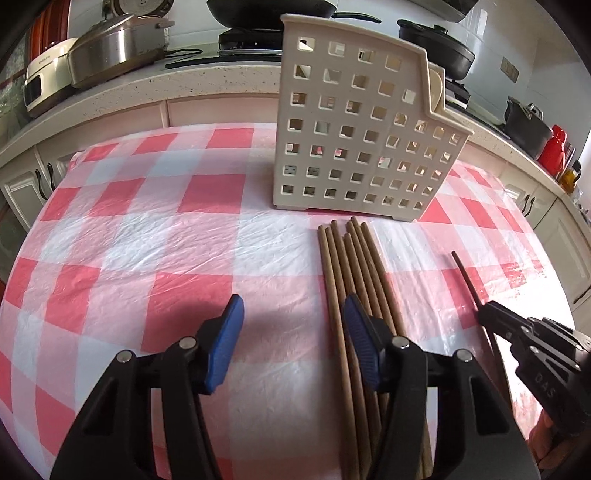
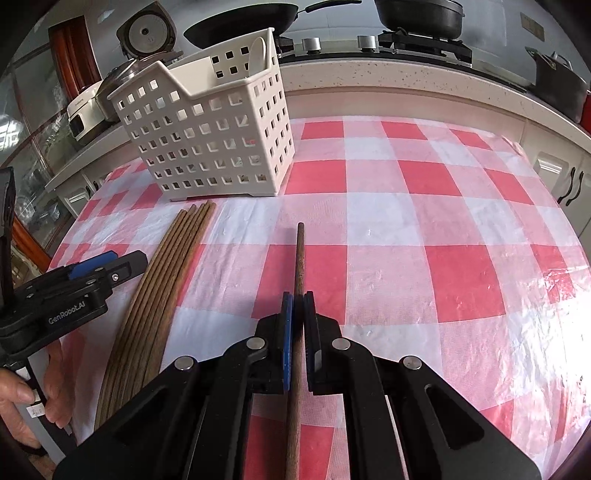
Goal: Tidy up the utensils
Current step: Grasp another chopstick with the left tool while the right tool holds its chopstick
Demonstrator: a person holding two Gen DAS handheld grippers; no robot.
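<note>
So the right gripper (image 2: 297, 295) is clamped shut on a single wooden chopstick (image 2: 300, 254), which sticks out straight ahead past the blue pads. Off to its left lies a bundle of chopsticks (image 2: 162, 280) on the red-checked tablecloth (image 2: 406, 206). Ahead-left stands the white perforated basket (image 2: 207, 136). The left gripper (image 2: 110, 267) hovers just beside the bundle, far left.

A home kitchen: gas stove (image 2: 406, 40) with pans, rice cooker (image 2: 147, 31), cabinets.
</note>
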